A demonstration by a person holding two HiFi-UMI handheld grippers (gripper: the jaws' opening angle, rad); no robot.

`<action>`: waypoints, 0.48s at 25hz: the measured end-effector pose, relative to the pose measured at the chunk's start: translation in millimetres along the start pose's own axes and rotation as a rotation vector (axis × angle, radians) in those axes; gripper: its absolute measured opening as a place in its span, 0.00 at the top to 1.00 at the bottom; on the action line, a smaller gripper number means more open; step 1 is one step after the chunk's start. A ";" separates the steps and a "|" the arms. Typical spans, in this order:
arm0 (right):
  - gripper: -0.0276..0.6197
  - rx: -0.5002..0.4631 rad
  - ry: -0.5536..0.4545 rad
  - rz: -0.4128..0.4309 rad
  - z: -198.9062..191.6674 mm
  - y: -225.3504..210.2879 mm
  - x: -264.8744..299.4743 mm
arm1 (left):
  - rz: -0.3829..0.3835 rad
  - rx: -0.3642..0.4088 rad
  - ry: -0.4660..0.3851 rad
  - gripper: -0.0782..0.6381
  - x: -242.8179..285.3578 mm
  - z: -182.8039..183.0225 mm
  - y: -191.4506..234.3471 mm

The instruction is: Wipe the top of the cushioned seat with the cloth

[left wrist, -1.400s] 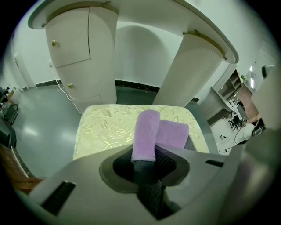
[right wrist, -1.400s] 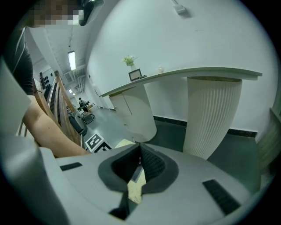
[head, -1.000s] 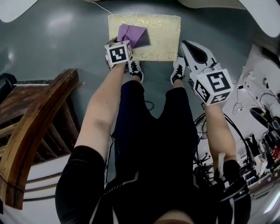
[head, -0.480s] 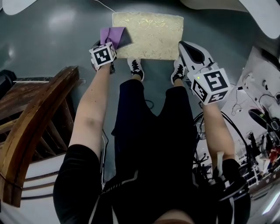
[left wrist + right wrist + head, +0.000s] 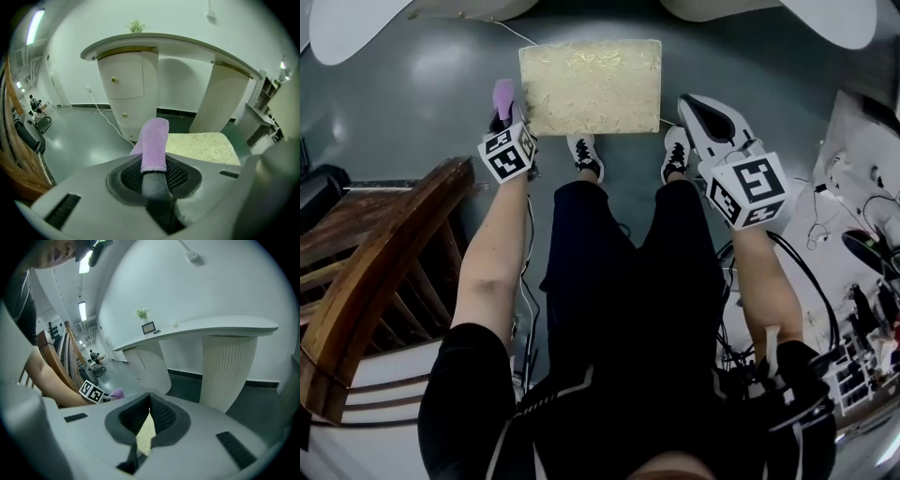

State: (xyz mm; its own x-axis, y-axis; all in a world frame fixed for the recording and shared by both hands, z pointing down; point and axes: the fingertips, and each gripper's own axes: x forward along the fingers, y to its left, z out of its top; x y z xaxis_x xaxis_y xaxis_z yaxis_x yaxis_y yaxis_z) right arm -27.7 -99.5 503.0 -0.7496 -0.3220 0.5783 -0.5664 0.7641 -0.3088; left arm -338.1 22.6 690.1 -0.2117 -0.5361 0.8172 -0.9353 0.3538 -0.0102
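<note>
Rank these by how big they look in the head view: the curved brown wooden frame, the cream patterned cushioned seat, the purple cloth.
1. Curved brown wooden frame: largest, though it lies nearer the camera and the picture's edge cuts it off.
2. Cream patterned cushioned seat.
3. Purple cloth: smallest, and only partly showing.

A ceiling strip light glares at the upper left of my left gripper view, and the grey floor carries a pale sheen. Both gripper views bend at their edges, ringed black. The cloth is sharp; my left fingers beneath it are soft.
</note>
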 end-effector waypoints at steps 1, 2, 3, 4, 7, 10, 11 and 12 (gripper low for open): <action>0.95 0.003 -0.005 -0.001 0.0 -7.4 -7.5 | -0.007 -0.010 -0.007 0.78 -1.4 2.8 -16.1; 0.95 0.004 -0.007 0.000 -1.0 -14.8 -14.3 | -0.015 -0.021 -0.011 0.78 -2.6 5.1 -33.0; 0.95 0.005 -0.008 0.001 -2.8 -22.1 -20.7 | -0.025 -0.031 -0.016 0.78 -3.9 6.8 -50.7; 0.95 0.005 -0.008 0.002 -5.0 -29.0 -26.8 | -0.040 -0.040 -0.022 0.78 -5.6 8.1 -69.3; 0.95 0.002 -0.013 0.007 -9.1 -46.9 -42.9 | -0.129 -0.047 -0.045 0.78 -14.0 12.6 -131.5; 0.95 -0.002 -0.022 0.021 -9.5 -63.0 -56.8 | -0.284 -0.057 -0.072 0.78 -28.5 15.2 -200.4; 0.95 -0.004 -0.023 0.029 -10.5 -68.0 -61.8 | -0.343 -0.070 -0.074 0.78 -33.9 13.4 -223.5; 0.95 -0.007 -0.022 0.035 -11.9 -73.2 -66.7 | -0.403 -0.085 -0.075 0.78 -38.7 11.1 -246.1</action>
State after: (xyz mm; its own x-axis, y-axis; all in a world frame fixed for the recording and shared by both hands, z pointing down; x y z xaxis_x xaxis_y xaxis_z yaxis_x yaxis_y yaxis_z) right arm 67.8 -127.3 496.0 -0.7765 -0.3068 0.5504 -0.5370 0.7793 -0.3231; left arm -102.9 -52.2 654.6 0.1433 -0.6976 0.7020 -0.9213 0.1650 0.3521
